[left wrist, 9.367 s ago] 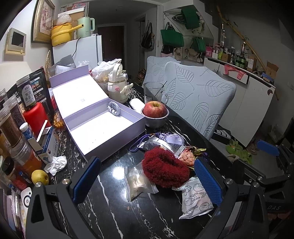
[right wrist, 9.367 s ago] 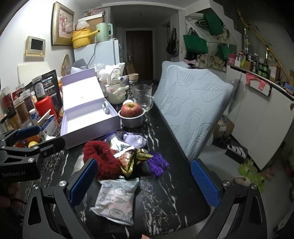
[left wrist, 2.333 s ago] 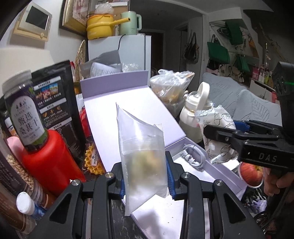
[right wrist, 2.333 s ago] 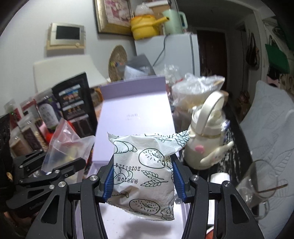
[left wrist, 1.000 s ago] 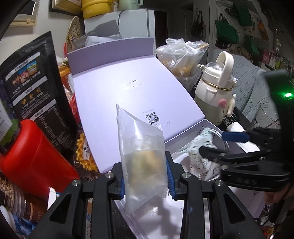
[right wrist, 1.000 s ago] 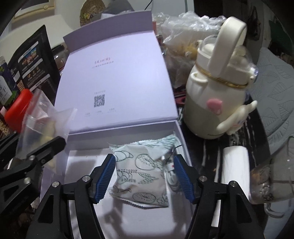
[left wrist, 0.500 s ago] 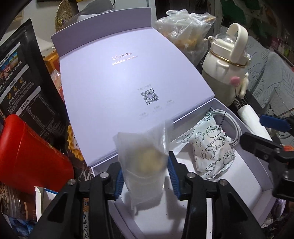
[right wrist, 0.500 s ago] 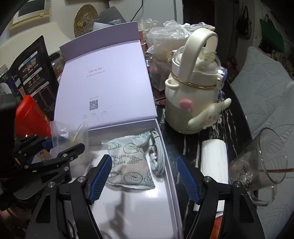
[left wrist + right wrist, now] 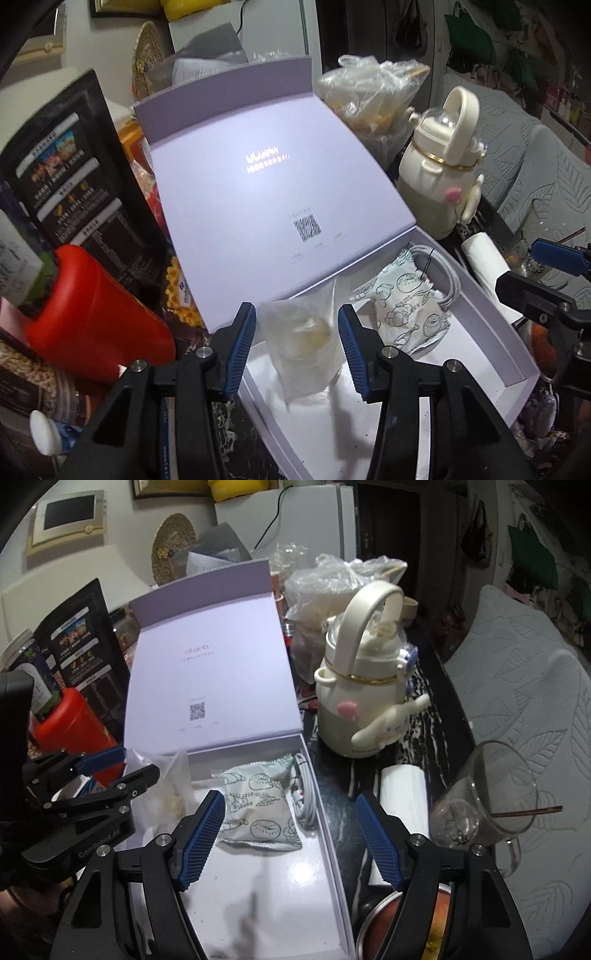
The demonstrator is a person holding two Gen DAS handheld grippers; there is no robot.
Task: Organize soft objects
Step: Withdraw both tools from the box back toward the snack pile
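Two packets now lie in the box (image 9: 491, 354): left gripper (image 9: 297, 347) has just been opening, clear bag (image 9: 306, 343) loose between its fingers; right gripper (image 9: 291, 834) wide, empty above printed packet (image 9: 258, 808).

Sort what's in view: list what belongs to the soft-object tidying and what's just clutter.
Job:
- open lilac cardboard box
- clear plastic bag of pale pieces
- white printed snack packet
- left gripper
- right gripper

Clutter:
- cream character kettle
- red canister
- glass mug
- white coiled cable
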